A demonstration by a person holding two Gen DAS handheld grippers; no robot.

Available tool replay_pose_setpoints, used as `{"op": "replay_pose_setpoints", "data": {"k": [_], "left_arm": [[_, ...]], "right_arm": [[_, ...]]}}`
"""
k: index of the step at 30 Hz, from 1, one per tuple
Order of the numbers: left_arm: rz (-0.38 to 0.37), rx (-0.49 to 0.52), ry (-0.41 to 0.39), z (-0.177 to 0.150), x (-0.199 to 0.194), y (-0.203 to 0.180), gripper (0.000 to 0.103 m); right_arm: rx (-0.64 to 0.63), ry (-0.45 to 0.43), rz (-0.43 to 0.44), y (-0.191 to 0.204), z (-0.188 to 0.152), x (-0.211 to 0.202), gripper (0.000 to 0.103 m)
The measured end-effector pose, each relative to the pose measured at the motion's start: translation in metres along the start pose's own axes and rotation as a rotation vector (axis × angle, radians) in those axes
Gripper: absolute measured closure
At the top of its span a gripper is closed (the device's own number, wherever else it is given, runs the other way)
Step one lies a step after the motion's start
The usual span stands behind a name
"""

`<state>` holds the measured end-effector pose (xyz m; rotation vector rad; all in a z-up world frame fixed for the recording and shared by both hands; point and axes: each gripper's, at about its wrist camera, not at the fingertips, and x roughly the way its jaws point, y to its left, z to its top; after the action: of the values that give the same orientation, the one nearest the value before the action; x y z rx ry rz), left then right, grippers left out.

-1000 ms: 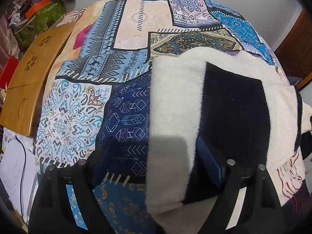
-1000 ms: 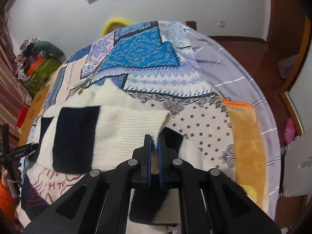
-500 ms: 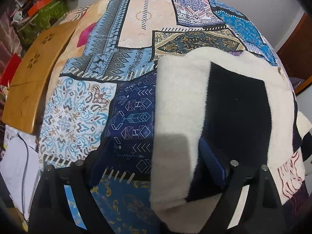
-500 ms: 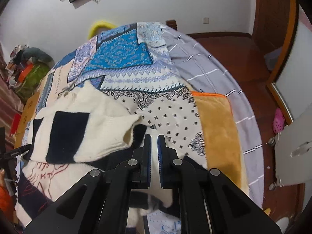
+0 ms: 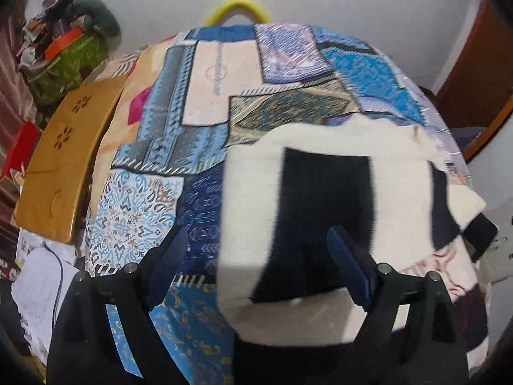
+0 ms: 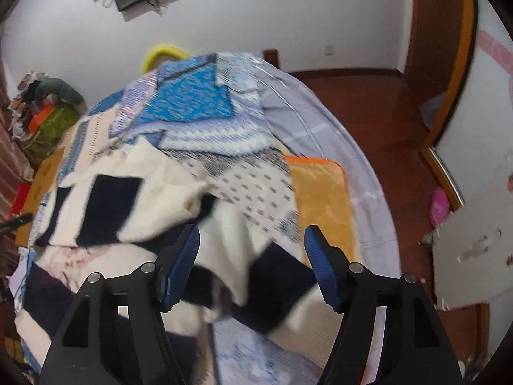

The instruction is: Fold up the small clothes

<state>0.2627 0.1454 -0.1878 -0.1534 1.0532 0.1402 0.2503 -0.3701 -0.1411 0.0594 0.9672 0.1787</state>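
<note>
Presently, the cream-and-navy sweater (image 5: 323, 199) lay on the patchwork bedspread (image 5: 205, 102) of the bed, spread over its near half, with one sleeve (image 6: 150, 208) folded across the body. In the left wrist view the garment's broad dark panel sat in the middle of the cream knit, and its lower edge ran beneath the tool.

The left tongs (image 5: 256, 266) stood wide apart above the sweater's near edge. Their blue pads (image 5: 348, 268) gripped nothing; cloth showed between them, but no pad pressed on it.

The right tongs (image 6: 251, 263) had just been opening, and their ribbed blue pads (image 6: 317, 264) were parted with a clear gap. The sweater's lower right part lay between and below them, loose and unclamped. The picture was blurred there, so whether a pad brushed the knit could not be told.

A wooden board (image 5: 64, 163) with cut-out flower shapes sat beside the bed's left edge. A yellow curved object (image 5: 237, 8) showed at the far end of the bed against the white wall. An orange blanket (image 6: 323, 202) lay on the bed's right side, just beside the sweater, over a grey striped sheet (image 6: 320, 118).
</note>
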Motion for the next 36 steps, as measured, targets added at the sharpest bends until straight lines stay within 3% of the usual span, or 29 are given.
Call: {"op": "replay_pose_setpoints", "data": {"k": [6,14,22,26,28,31,36], "left_arm": [[-0.022,0.057,-0.018,-0.007,-0.015,-0.027,0.014],[-0.050,0.079,0.025,-0.016,-0.008,-0.049,0.014],[-0.041,0.054,0.050,-0.016,-0.002,-0.047,0.014],[-0.034,0.056,0.058,-0.016,0.002,-0.045,0.014],[-0.031,0.059,0.065,-0.017,0.006,-0.046,0.014],[-0.031,0.061,0.070,-0.018,0.010,-0.047,0.014],[-0.044,0.050,0.084,-0.020,0.016,-0.049,0.014]], "right_arm": [[0.075,0.051,-0.068,-0.043,-0.025,-0.001,0.039],[0.225,0.163,-0.060,-0.090,-0.059,0.032,0.039],[0.293,0.260,-0.024,-0.101,-0.082,0.068,0.039],[0.253,0.264,-0.035,-0.093,-0.091,0.071,0.039],[0.231,0.265,-0.049,-0.089,-0.093,0.070,0.045],[0.219,0.263,-0.086,-0.089,-0.099,0.070,0.063],[0.271,0.216,-0.095,-0.097,-0.106,0.064,0.085]]}}
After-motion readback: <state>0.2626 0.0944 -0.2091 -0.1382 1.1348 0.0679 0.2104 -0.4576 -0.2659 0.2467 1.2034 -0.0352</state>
